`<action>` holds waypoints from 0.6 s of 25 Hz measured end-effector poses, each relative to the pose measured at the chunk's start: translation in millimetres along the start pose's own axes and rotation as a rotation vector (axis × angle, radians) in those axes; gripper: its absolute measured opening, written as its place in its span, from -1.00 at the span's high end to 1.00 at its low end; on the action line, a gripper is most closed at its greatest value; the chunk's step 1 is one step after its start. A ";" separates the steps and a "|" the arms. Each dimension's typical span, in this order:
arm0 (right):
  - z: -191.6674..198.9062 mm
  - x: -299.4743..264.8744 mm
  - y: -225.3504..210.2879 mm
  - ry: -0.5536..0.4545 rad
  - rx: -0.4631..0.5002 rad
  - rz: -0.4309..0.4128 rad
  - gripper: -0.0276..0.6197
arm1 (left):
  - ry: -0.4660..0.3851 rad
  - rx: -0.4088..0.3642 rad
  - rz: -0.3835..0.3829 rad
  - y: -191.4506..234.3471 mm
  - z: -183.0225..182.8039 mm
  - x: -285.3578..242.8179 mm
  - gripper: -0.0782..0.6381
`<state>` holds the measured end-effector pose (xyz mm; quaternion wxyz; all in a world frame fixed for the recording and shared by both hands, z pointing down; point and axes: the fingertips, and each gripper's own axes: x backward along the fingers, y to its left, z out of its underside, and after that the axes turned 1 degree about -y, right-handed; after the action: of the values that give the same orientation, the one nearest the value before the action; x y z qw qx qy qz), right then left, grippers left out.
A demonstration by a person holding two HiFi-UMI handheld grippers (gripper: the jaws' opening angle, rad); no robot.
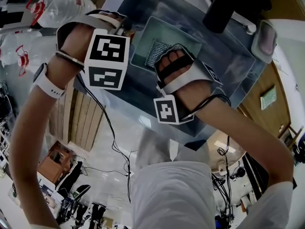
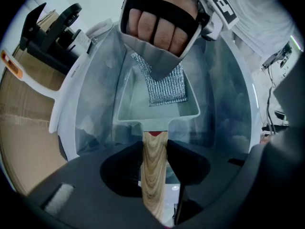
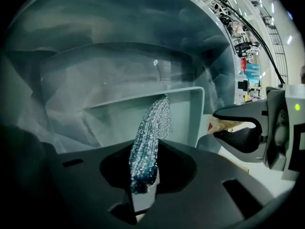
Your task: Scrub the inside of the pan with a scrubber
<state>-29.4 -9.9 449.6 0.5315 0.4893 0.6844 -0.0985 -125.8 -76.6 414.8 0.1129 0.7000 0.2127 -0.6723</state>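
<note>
A square pale green pan sits tilted inside a grey-blue basin. Its wooden handle lies between the jaws of my left gripper, which is shut on it; the same grip shows in the right gripper view on the handle. My right gripper is shut on a silver mesh scrubber. The scrubber lies flat against the pan's inner floor, under the right hand. In the head view the scrubber peeks out beside that hand, and both grippers' jaws are hidden.
The basin surrounds the pan closely on all sides. A dark bulky object hangs over its far edge, with a white dish on the rim at right. Plastic bags lie at far left. A wooden panel borders the basin.
</note>
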 end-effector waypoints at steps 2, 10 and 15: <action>0.7 0.2 11.6 0.002 0.032 -0.023 0.73 | 0.002 0.001 0.001 -0.5 -0.5 -0.5 0.34; 10.2 3.0 59.3 0.032 0.144 -0.158 0.73 | 0.014 0.001 0.006 -0.8 -0.2 -0.5 0.34; 15.9 4.6 80.0 0.047 0.213 -0.202 0.73 | 0.024 0.002 0.008 -0.8 -0.4 -0.8 0.34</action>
<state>42.8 22.4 470.0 0.4478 0.4736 0.7282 -0.2119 -125.9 -75.8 415.7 0.1123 0.7091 0.2107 -0.6635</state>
